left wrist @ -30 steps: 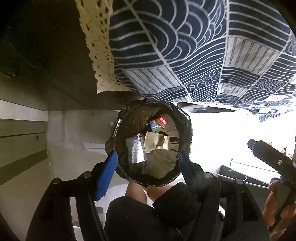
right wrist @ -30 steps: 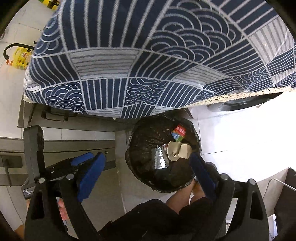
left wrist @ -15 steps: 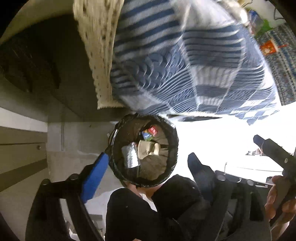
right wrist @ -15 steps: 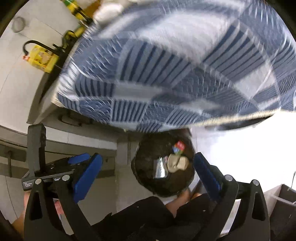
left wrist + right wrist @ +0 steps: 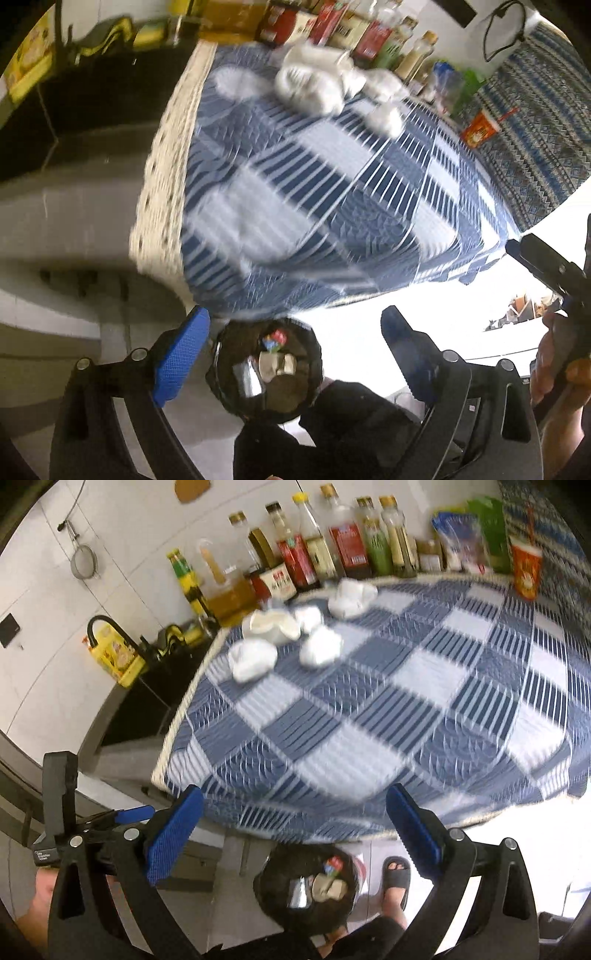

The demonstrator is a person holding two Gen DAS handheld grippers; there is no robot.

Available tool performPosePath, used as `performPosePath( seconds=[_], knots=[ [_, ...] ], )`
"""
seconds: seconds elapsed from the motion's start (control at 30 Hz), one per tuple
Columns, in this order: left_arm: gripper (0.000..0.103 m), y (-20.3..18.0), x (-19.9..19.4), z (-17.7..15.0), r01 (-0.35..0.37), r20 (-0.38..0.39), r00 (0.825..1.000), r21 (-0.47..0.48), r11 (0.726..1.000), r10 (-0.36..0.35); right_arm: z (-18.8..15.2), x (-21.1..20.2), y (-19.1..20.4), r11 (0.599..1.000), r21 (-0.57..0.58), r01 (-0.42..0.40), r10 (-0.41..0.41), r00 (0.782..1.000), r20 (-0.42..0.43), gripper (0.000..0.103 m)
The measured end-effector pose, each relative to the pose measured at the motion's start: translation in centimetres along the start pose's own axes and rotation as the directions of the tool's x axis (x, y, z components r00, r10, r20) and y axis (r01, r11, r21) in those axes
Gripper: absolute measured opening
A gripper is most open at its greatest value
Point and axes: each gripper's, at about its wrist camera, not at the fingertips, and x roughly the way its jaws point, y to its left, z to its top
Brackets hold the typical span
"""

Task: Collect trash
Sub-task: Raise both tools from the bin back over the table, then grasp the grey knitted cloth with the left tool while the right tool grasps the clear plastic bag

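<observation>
Both grippers have risen above the tablecloth (image 5: 388,701), revealing crumpled tissues (image 5: 319,648); left gripper (image 5: 295,349) is opening, right gripper (image 5: 295,827) spread, both empty above the trash bin (image 5: 306,886).

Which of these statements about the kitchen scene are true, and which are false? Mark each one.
1. Crumpled white tissues lie on the blue patterned tablecloth. True.
2. The right gripper holds a tissue. False: nothing is between its pads.
3. The trash bin stands on the tablecloth. False: it stands on the floor below the table edge.
4. Bottles line the wall behind the table. True.
5. The trash bin is empty. False: wrappers lie inside.
</observation>
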Motion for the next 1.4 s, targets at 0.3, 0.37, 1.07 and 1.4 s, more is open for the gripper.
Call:
performPosePath(
  seconds=[0.3,0.37,1.07,1.4],
  knots=[
    [0.096,-3.3,0.0,6.7,-0.051,0.068,0.996,0.018,0.999,0.05,5.3,2.7,-2.5,0.996,-0.053,-0.076,0.075,0.997,-0.028,0.098],
    [0.096,-3.5,0.6,7.8,-0.061,0.064,0.996,0.009,0.998,0.06,6.5,3.6,-3.2,0.993,-0.063,-0.096,0.093,0.995,-0.043,0.098],
    [0.096,-5.1,6.9,18.8,-0.236,0.005,0.971,-0.148,0.96,0.24,14.6,14.0,-6.1,0.928,-0.245,-0.28,0.239,0.953,-0.186,0.085],
    [0.096,-4.4,9.8,20.3,-0.285,-0.048,0.958,-0.228,0.931,0.282,15.9,16.5,-6.6,0.897,-0.266,-0.353,0.295,0.926,-0.237,0.085]
  ],
)
